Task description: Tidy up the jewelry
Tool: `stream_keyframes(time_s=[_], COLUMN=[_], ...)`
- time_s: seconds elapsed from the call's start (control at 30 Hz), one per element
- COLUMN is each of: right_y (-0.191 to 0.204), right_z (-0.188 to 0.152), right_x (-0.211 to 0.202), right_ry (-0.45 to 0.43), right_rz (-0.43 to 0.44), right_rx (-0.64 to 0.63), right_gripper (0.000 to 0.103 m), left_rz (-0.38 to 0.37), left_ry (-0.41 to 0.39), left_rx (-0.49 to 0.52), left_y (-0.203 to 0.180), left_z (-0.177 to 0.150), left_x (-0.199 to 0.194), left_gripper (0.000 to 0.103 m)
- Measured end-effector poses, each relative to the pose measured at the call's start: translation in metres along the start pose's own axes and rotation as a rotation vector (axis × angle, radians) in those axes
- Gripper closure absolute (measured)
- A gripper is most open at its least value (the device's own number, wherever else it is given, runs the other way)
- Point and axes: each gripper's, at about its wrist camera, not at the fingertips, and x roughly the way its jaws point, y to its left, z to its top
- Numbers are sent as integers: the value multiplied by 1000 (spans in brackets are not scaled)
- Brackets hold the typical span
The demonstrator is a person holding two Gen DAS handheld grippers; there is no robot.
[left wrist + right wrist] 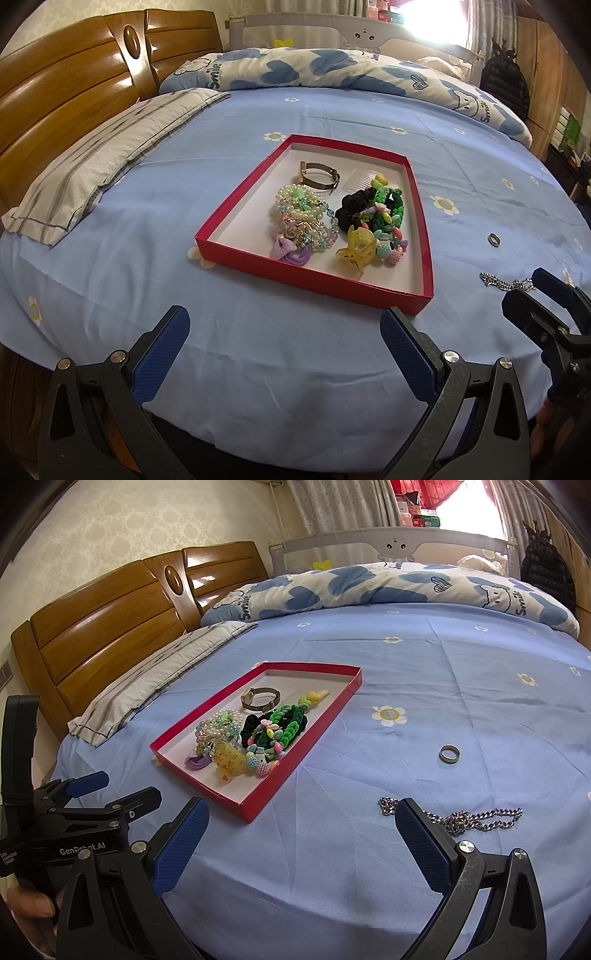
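Observation:
A shallow red box [236, 210] [321, 716] lies on the blue bedsheet, holding a watch [317, 176] [258, 698], pearl bracelets [303, 210], a yellow claw clip [356, 251] [229, 762], green and black scrunchies [388, 206] and beaded bands. Outside it, to the right, lie a dark ring [494, 239] [449, 754] and a silver chain [506, 282] [465, 818]. My left gripper [284, 350] stands open just short of the box's near edge. My right gripper [303, 845] is open over the sheet, its right finger [421, 842] covering part of the chain.
A striped pillow [103, 162] and a wooden headboard [66, 92] are on the left. A heart-print quilt [332, 74] is bunched along the far side before a bed rail. A dark jacket [506, 85] hangs at the right. A hand [33, 904] holds the left gripper.

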Motion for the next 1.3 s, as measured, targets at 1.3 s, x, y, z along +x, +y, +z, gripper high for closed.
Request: stream_keyframes(time_s=[1.3], right_y=[0], right_z=[2], right_x=[0], right_ry=[-1], right_rz=[4], right_rx=[1], right_gripper=[1], left_rz=[-14], left_ry=[8], left_rx=[7], left_y=[-4], left_z=[6], left_x=[3], left_gripper=[0])
